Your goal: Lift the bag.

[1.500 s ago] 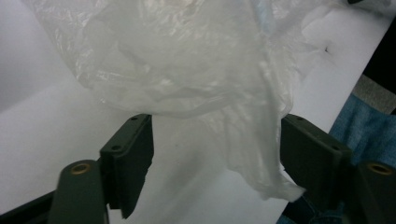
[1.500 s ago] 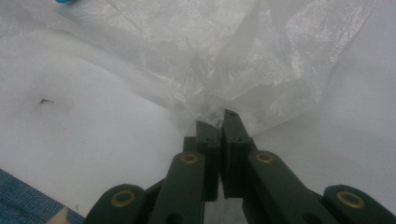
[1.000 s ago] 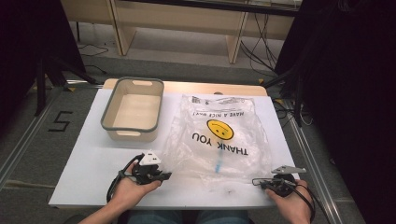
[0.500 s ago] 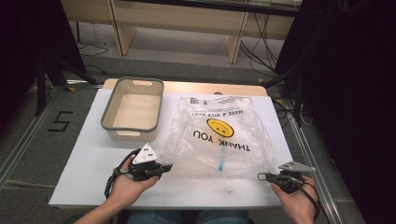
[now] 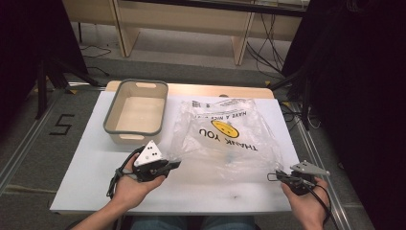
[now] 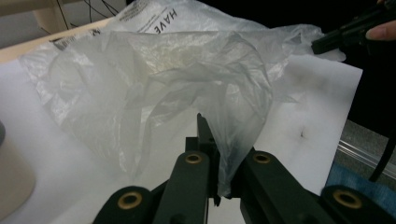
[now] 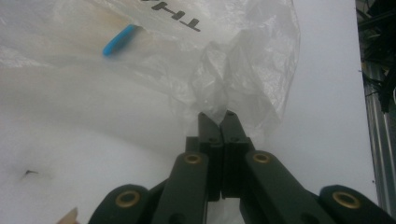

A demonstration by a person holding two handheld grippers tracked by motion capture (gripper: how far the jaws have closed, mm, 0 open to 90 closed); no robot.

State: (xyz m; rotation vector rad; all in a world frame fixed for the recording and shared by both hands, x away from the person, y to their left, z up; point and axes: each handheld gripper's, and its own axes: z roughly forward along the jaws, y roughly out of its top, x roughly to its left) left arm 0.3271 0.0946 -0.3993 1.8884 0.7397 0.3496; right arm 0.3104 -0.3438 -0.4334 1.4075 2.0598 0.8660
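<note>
Pinched at its two near corners, a clear plastic bag (image 5: 225,139) printed with a smiley face and "THANK YOU", spread across the white desk (image 5: 86,167) beside an empty grey-rimmed tub (image 5: 136,112). Left hand-held gripper (image 5: 174,164) clamped tight on a gathered fold of film at the bag's near-left corner, black jaws meeting with the plastic bunched between them, as seen close up in the left gripper view (image 6: 219,186). Right hand-held gripper (image 5: 272,176) likewise closed on the near-right corner, film crumpled just above the meeting tips in the right gripper view (image 7: 217,122). Held at both corners, apparently, to keep the slippery sheet taut and under control from two sides, since a single pinch would let it sag and twist. Near edge lifted slightly off the desk, far edge resting flat close to the wooden strip at the back. Small blue object (image 7: 119,39) visible through the film, lying inside or under the bag; cannot tell which. Tub set just left of the bag, open side up, probably placed within easy reach as a container for it.
</note>
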